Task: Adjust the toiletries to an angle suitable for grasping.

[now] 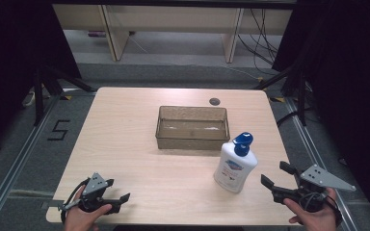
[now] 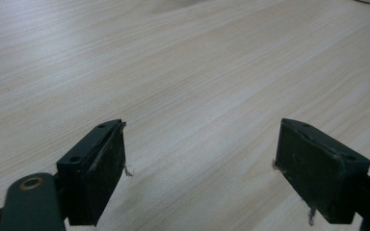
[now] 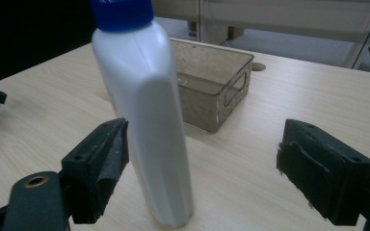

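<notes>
Both tongs spread | right tongs (image 3: 200, 159) beside bottle (image 3: 144, 120) (upright) | left tongs (image 2: 200, 168) idle

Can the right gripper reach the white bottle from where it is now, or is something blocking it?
Probably yes. The right gripper stands open just beside the white bottle, which stands upright on the table, and nothing lies between them. The bin sits behind the bottle, out of the way.

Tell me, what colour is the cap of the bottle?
Blue; the cap tops a white bottle, clearest in the high view.
</notes>
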Motion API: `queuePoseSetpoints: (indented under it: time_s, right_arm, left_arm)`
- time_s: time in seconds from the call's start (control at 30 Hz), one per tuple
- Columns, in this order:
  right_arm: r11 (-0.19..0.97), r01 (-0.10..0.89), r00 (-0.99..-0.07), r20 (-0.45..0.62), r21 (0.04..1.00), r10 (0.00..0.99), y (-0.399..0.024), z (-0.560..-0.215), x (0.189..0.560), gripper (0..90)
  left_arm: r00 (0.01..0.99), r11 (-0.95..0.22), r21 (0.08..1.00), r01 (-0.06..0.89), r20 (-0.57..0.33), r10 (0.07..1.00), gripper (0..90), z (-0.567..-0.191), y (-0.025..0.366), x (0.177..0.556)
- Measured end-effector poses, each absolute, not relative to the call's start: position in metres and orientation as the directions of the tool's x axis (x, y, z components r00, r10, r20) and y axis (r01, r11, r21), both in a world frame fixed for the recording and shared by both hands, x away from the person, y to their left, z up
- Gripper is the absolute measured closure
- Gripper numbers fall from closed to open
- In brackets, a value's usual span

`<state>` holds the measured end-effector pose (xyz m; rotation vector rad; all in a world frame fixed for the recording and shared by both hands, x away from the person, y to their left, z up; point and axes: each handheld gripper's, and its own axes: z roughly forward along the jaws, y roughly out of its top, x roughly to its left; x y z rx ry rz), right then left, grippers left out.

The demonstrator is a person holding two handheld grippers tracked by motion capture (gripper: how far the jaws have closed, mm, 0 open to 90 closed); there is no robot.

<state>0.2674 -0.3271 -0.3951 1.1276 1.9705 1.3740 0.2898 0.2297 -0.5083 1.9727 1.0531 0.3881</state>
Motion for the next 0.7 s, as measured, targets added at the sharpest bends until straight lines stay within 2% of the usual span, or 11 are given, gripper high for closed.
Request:
queuePoseSetpoints:
  time_s: [0.17,0.4,0.47,0.57,0.6,0.67,0.7]
  right_arm:
    - [0.148,0.344,-0.551,0.071,0.927,0.832,-0.321,-0.387,0.264,18.8]
    - [0.183,0.263,-0.601,0.013,0.947,0.799,-0.311,-0.378,0.272,18.9]
    - [0.169,0.285,-0.615,0.044,0.944,0.787,-0.304,-0.374,0.271,18.9]
    - [0.184,0.249,-0.625,0.012,0.951,0.781,-0.303,-0.372,0.274,18.7]
    - [0.167,0.282,-0.620,0.047,0.945,0.783,-0.301,-0.370,0.272,18.5]
    - [0.172,0.271,-0.626,0.038,0.947,0.779,-0.299,-0.367,0.275,17.8]
    - [0.174,0.252,-0.626,0.023,0.952,0.779,-0.298,-0.366,0.277,17.3]
  left_arm:
    - [0.617,-0.334,0.778,0.532,-0.086,0.782,18.1,-0.507,0.232,0.290]
    - [0.613,-0.324,0.782,0.532,-0.092,0.785,18.1,-0.507,0.231,0.290]
    - [0.611,-0.327,0.780,0.533,-0.088,0.787,18.1,-0.506,0.231,0.290]
    - [0.613,-0.327,0.782,0.531,-0.088,0.785,18.1,-0.507,0.231,0.290]
    - [0.615,-0.328,0.782,0.530,-0.089,0.784,18.1,-0.507,0.231,0.290]
    - [0.618,-0.331,0.781,0.529,-0.087,0.781,18.1,-0.507,0.231,0.290]
    - [0.606,-0.295,0.795,0.530,-0.111,0.788,18.1,-0.508,0.228,0.290]
